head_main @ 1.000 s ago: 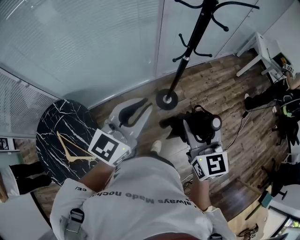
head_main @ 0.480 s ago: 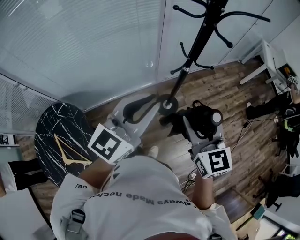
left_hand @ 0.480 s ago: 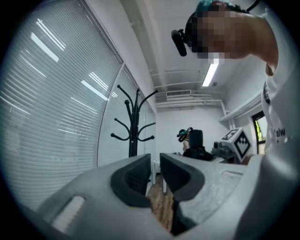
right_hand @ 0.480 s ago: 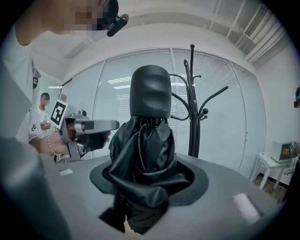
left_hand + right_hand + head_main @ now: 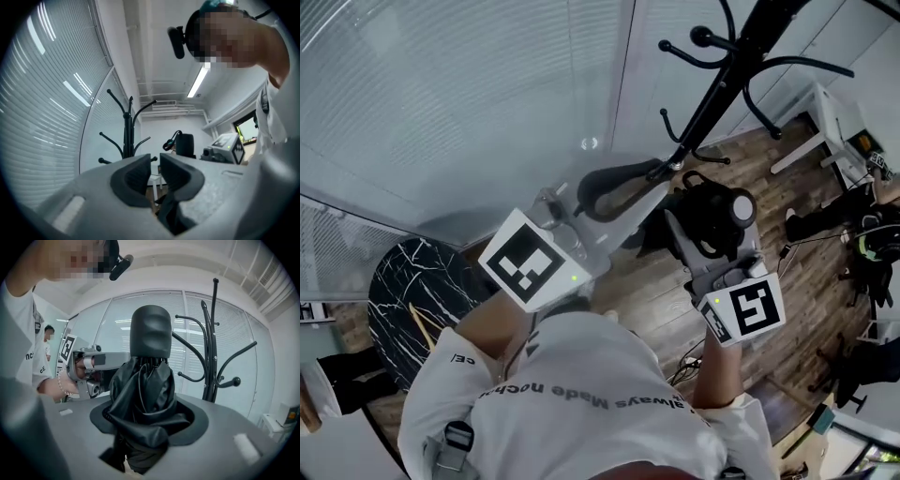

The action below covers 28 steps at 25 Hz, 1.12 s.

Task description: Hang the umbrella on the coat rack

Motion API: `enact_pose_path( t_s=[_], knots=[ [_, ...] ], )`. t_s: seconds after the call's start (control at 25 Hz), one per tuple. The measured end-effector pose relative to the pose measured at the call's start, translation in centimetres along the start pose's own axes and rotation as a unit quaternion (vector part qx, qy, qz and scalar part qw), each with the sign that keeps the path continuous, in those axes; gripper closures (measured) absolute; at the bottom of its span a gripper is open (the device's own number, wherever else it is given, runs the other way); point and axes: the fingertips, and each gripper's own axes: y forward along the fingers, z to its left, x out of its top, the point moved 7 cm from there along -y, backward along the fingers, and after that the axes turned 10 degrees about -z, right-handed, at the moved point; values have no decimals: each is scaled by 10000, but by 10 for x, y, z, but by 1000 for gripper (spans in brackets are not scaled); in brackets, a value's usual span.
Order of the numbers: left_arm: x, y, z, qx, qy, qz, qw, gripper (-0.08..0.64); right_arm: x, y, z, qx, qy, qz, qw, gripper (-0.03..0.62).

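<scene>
Folded black umbrella [image 5: 143, 394] stands upright in the right gripper [image 5: 147, 420], whose jaws are clamped on the bunched fabric at its middle. Its long axis runs 6 to 12 o'clock in the right gripper view, crosswise to the way the gripper points. The rounded handle [image 5: 150, 329] is at 12 o'clock and the lower end drops through the gap at 6. The fabric is glossy, creased and loosely gathered, so I judge it soft under the pads, with only the handle rigid. A thin loop, probably the wrist strap [image 5: 167, 144], sticks out from the umbrella's near side in the left gripper view. I judge this is the part to go over a hook. The coat rack [image 5: 213, 348] lies at 2 to 3 o'clock from the umbrella in the right gripper view, near but apart. One ball-tipped hook [image 5: 232, 380] reaches out at 3 o'clock, about level with the fabric. In the head view the pole rises at about 1 o'clock from the umbrella. The right hand bears the load and is the one to bring it in. I judge the move needs a shift toward 2 o'clock, with the strap turned to face the hook. The left gripper [image 5: 155, 157] has its jaws close, with a narrow slit between them and nothing in it. From it the rack stands at 11 o'clock, beyond the tips, and depth to the pole cannot be told.
</scene>
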Motion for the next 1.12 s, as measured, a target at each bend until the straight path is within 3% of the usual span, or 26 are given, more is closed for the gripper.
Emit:
enact_pose_path(
  t_s=[0.4, 0.76, 1.12],
  knots=[
    [48, 29, 55, -383, 109, -461, 9981, 497, 46, 64, -12, 48, -436, -64, 9990, 351],
    [71, 42, 69, -199, 478, -563, 9971, 497, 74, 77, -33, -49, -670, 39, 9977, 352],
    [76, 66, 93, -32, 748, -485, 9960, 497, 76, 94, -60, -215, -550, 234, 9980, 351]
  ],
)
